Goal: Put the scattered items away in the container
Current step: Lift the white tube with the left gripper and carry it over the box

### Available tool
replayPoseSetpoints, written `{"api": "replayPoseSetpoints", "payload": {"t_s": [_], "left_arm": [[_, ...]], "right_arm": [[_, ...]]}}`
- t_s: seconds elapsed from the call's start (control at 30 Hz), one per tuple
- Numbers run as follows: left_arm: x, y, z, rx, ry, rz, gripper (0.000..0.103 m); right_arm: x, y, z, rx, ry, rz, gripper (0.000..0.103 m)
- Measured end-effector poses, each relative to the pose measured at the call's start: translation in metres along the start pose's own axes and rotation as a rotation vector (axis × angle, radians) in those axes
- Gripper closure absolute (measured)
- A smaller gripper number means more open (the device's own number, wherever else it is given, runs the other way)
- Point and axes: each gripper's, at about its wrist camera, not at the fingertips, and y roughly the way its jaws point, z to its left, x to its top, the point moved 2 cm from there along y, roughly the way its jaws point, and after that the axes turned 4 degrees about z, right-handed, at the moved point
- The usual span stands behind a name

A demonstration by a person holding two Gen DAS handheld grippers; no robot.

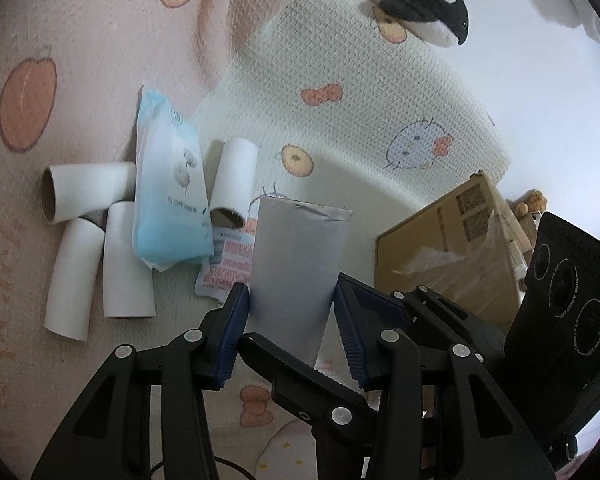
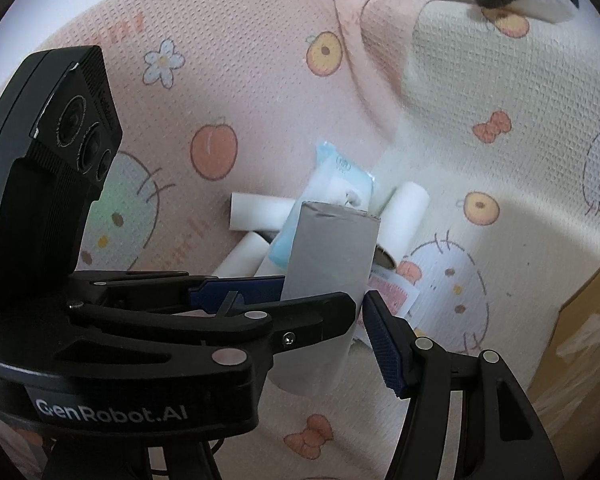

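Note:
A wide grey cardboard tube with a ragged top edge hangs above the blanket, held by both grippers. My left gripper has a blue pad pressed on each side of it. The right gripper's black finger crosses in front of the tube, and its camera block sits at the right. In the right wrist view the grey tube stands between the jaws of my right gripper. Its right pad lies against the tube. Its left finger is hidden behind the left gripper's body.
Several white paper tubes, a blue tissue pack and a printed leaflet lie on the patterned blanket. An open cardboard box stands at the right. An orca plush toy lies at the far edge.

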Motion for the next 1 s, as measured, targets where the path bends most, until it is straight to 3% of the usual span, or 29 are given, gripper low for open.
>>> {"api": "replayPoseSetpoints", "payload": {"t_s": [0.2,0.47,1.0], "left_arm": [[0.016,-0.019,-0.014,-0.032,0.005,-0.012,0.055],[0.037,-0.043,-0.047,-0.052,0.061,-0.056,0.055],[0.072,-0.034,-0.132,-0.170,0.137,-0.025,0.055]], "right_arm": [[0.017,-0.022,0.008,-0.056,-0.051,-0.026,0.044],[0.042,-0.060,0.005,-0.086,-0.022,-0.075,0.044],[0.059,-0.133,-0.042,-0.220,0.004,-0.161,0.044]]}}
